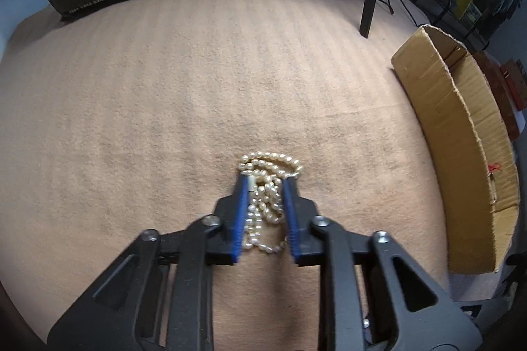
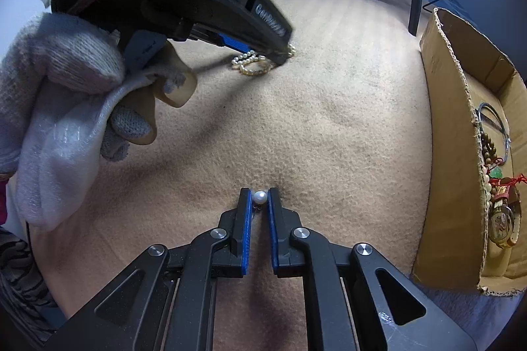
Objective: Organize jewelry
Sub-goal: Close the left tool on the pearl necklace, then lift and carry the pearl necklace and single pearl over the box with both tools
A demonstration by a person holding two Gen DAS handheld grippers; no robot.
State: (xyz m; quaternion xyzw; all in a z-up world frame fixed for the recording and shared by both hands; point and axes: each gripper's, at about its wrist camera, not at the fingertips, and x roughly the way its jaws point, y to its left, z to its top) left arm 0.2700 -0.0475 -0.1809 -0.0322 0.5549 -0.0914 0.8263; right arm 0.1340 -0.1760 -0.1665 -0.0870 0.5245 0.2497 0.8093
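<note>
left claw point(image 1: 263, 181): clenched on pearl necklace point(image 1: 268, 165)
right claw point(image 2: 260, 191): grasping pearl point(image 2: 259, 197)
box point(image 2: 454, 133): 3 o'clock

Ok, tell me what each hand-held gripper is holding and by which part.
Left hand-held gripper: closed around the heaped pearl strand, gripping its bunched middle. Right hand-held gripper: single pearl, pinched at its sides between the fingertips.
</note>
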